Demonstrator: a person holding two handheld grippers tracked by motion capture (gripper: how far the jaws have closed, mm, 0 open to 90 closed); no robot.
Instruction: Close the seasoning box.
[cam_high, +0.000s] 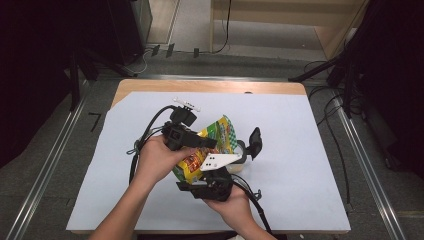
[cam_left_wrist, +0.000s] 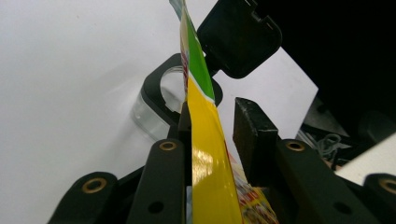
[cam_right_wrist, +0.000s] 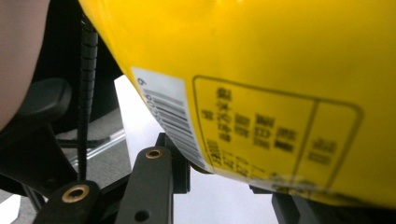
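A yellow and green snack bag (cam_high: 216, 136) hangs in the air over the middle of the white sheet. My left gripper (cam_high: 210, 143) reaches in from the left at the bag's upper part. In the left gripper view the bag (cam_left_wrist: 205, 154) stands edge-on between the jaws; the left pad touches it and a small gap separates the right pad (cam_left_wrist: 252, 135), so this gripper (cam_left_wrist: 219, 133) is open. My right gripper (cam_high: 199, 175) comes from below and grips the bag's bottom (cam_right_wrist: 257, 70) between its jaws (cam_right_wrist: 229, 179).
A clear round container (cam_left_wrist: 154, 109) with a black rim sits on the sheet just behind the bag, its black lid (cam_left_wrist: 240, 39) flipped open (cam_high: 255, 141). The white sheet (cam_high: 300, 150) covers a wooden table (cam_high: 210, 86). Cables and stands lie on the floor around.
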